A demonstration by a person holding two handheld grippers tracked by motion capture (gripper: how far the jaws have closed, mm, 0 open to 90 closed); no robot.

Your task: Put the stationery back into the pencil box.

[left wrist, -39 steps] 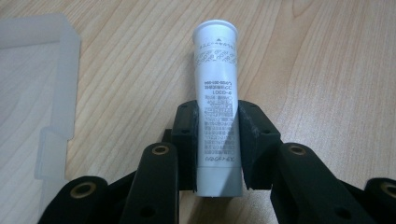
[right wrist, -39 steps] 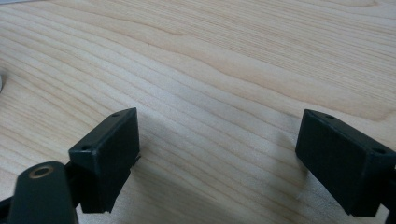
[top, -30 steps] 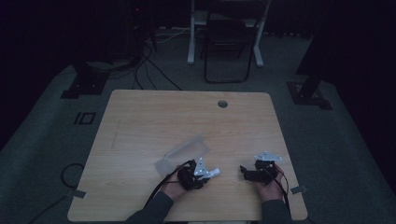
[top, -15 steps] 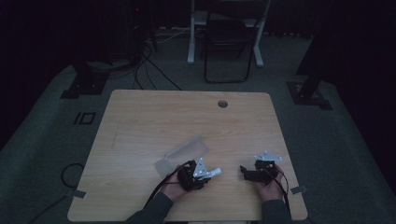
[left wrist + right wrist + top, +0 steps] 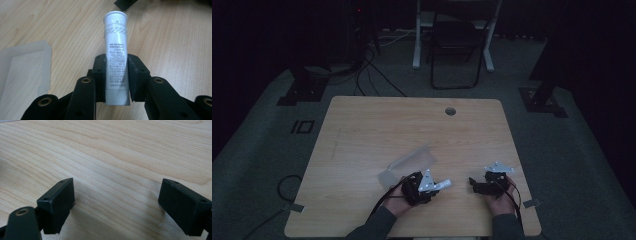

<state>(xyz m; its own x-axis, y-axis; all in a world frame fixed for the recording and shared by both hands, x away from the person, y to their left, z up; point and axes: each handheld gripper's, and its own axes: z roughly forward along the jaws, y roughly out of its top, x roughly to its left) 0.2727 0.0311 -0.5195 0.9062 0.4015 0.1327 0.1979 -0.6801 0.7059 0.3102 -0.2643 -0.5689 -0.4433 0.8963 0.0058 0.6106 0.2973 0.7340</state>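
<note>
your left gripper (image 5: 117, 82) is clamped around the lower half of the white tube (image 5: 116, 50), whose capped end sticks out past the jaws over the table (image 5: 412, 130). your right gripper (image 5: 117, 206) gapes wide, nearby.

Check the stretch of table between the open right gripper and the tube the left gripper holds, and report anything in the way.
Nothing visible lies there. The tube, clamped in the left gripper, points toward the right gripper over bare table. The clear plastic bag lies beyond, aside.
</note>
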